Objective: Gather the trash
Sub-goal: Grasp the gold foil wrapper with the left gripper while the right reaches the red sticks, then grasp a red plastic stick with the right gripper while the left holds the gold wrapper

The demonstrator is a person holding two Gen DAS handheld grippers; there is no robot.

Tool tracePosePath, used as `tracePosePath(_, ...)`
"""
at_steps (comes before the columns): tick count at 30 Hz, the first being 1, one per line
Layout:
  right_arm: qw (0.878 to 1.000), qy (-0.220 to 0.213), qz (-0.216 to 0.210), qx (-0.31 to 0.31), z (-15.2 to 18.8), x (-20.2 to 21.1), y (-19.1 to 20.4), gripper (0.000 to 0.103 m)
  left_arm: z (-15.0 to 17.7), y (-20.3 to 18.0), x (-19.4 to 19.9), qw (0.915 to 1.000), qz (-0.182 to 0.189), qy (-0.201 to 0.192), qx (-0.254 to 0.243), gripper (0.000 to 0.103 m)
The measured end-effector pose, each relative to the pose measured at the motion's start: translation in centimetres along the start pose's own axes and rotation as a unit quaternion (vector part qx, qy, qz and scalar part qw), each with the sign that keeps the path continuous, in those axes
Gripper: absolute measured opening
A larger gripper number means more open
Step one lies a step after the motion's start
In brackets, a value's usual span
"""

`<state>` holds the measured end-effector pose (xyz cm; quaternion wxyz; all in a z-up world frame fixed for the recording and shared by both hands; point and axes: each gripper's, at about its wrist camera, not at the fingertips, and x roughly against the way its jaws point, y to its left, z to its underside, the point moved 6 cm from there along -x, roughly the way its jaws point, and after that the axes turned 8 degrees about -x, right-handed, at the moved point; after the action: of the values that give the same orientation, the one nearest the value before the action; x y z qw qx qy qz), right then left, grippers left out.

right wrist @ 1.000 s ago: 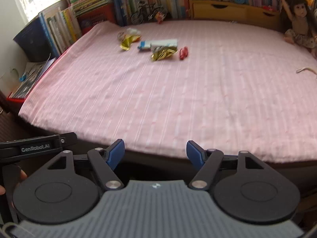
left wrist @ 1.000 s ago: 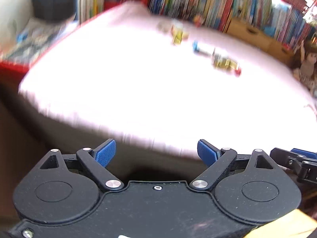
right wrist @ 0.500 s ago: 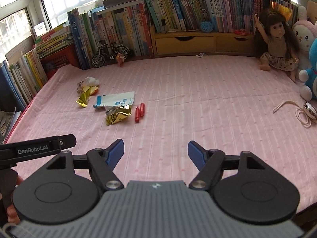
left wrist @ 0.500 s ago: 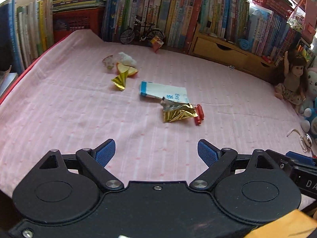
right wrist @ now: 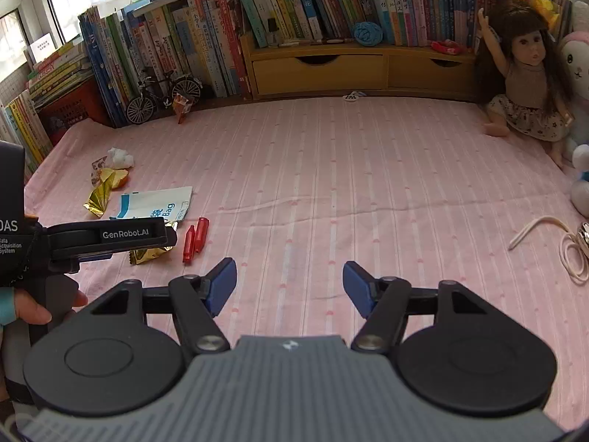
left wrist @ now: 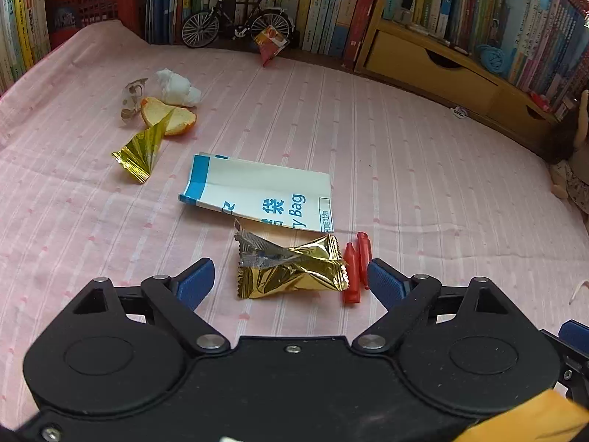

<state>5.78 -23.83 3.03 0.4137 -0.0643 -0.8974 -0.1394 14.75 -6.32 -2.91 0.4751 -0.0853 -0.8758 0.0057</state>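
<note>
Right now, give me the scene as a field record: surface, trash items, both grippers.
surface: pink striped bedsheet
trash near left gripper: gold foil wrapper; two red tubes right beside it
other trash: white and blue paper bag, folded gold wrapper, orange peel, crumpled tissue, clear wrapper
left gripper: open, gold foil wrapper lies between its fingers, untouched
right gripper: jaws closing, nothing between them

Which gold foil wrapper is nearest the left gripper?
The puffed gold foil wrapper between the left gripper's open fingers; the flat twisted gold foil wrapper lies by the orange peel.
</note>
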Motion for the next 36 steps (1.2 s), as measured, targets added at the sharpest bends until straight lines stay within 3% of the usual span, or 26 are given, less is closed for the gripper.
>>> tracePosePath(1, 1.000, 0.005, -0.003, 0.005, -0.3, -0.5, 0.1, 0.072, -0.1, 0.0, -0.5, 1.0000, 0.000, 0.003, 0.002, 0.085)
tracePosePath(4, 0.999, 0.018, -0.012, 0.038, -1.0, -2.0, 0.9, 0.064, -0.3, 0.3, -1.5, 0.9998, 0.011, 0.008, 0.012, 0.062)
tracePosePath(8, 0.988, 0.034, -0.033, 0.149, -1.6, -4.2, 3.2, 0.063, -0.7, 0.7, -0.7, 0.9995, 0.028, -0.007, 0.013, 0.054)
tracePosePath(11, 0.966, 0.046, -0.060, 0.249, -1.8, -5.7, 5.2, 0.065, -0.9, 1.1, 0.2, 0.9996, 0.022, -0.017, 0.000, 0.054)
tracePosePath(16, 0.910, 0.055, -0.104, 0.398, -1.4, -7.5, 8.2, 0.064, -1.1, 2.8, 1.8, 0.9994, 0.016, -0.025, 0.019, 0.054)
tracePosePath(22, 0.856, 0.086, -0.140, 0.490, -0.8, -9.6, 9.8, 0.065, -0.4, 4.4, 3.5, 0.9991, 0.001, -0.035, 0.023, 0.054)
tracePosePath(26, 0.828, 0.098, -0.151, 0.531, -0.6, -11.1, 10.3, 0.065, 0.7, 5.1, 4.1, 0.9986, -0.011, -0.036, 0.037, 0.054)
tracePosePath(36, 0.781, 0.115, -0.186, 0.585, -1.0, -12.8, 11.4, 0.067, 2.7, 6.0, 4.3, 0.9951, -0.034, -0.031, 0.088, 0.054)
